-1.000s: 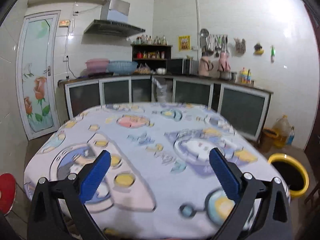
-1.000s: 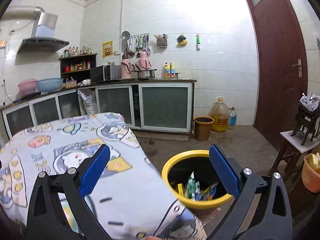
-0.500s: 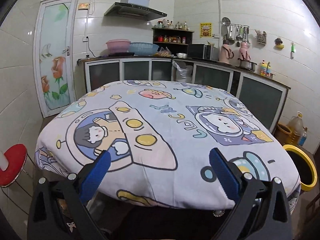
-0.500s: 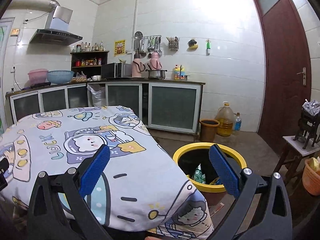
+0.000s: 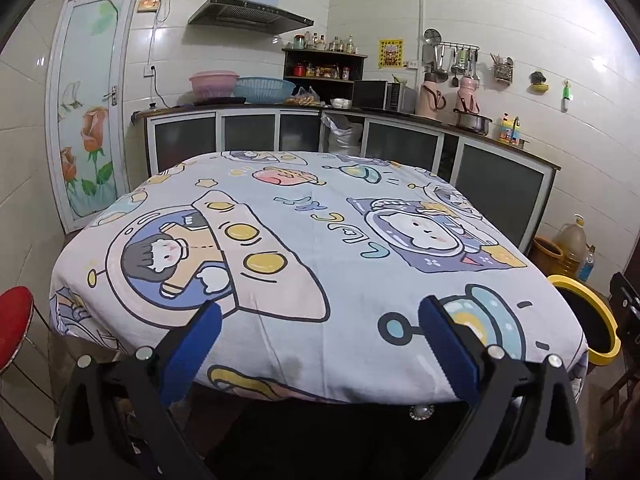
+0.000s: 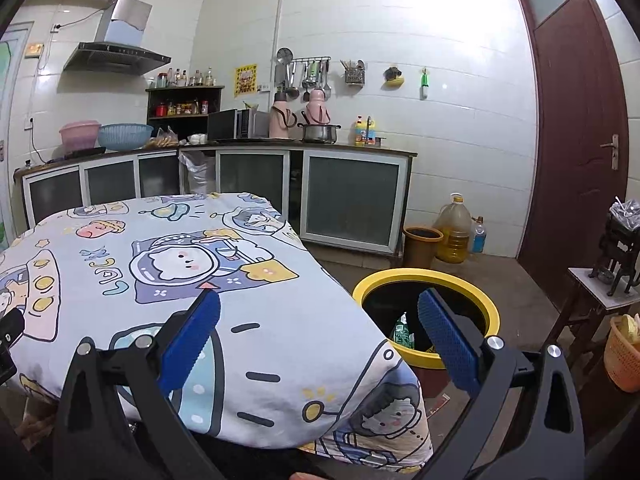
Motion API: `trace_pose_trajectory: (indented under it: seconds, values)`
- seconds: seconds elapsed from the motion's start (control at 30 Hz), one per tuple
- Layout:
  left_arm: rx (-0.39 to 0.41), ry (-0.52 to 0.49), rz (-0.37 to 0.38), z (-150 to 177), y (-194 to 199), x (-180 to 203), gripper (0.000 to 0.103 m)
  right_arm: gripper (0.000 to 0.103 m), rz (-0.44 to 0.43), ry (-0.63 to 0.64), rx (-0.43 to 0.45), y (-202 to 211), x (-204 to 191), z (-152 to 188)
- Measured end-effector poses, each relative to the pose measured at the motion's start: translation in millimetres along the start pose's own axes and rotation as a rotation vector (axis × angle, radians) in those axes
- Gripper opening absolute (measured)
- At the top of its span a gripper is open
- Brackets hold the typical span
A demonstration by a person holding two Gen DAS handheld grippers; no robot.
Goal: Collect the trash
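A yellow-rimmed trash bin [image 6: 426, 280] stands on the floor right of the table, with wrappers [image 6: 402, 332] inside. It also shows at the right edge of the left wrist view [image 5: 588, 312]. The table [image 5: 320, 240] wears a cartoon space-print cloth, and I see no trash on it. My left gripper [image 5: 318, 320] is open and empty, held back from the table's near edge. My right gripper [image 6: 318, 312] is open and empty, near the table's right corner beside the bin.
Kitchen counters with glass-front cabinets [image 6: 352, 196] run along the back walls. A brown bucket [image 6: 422, 246] and oil jug [image 6: 452, 228] stand by the wall. A red stool [image 5: 14, 320] is at left. A small side table [image 6: 600, 292], orange basket [image 6: 624, 352] and brown door [image 6: 576, 140] are at right.
Both grippers have pulled back and away from the table, so more of the cloth and its near edge show. Both stay open and empty.
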State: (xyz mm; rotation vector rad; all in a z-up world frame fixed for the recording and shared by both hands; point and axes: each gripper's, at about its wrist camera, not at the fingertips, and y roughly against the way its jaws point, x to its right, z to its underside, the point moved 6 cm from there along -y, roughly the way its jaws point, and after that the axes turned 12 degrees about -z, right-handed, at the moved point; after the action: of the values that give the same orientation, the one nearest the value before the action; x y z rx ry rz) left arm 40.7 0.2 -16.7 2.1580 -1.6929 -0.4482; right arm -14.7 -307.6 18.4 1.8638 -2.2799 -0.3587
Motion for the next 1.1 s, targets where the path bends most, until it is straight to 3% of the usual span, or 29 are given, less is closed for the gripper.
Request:
trace_pose_trajectory:
  seconds: [1.1]
  values:
    - [-0.022,-0.012,0.019,8.9,-0.9,3.5,0.095,0.095,-0.033,0.006,-0.037,-5.9,-1.7,8.1]
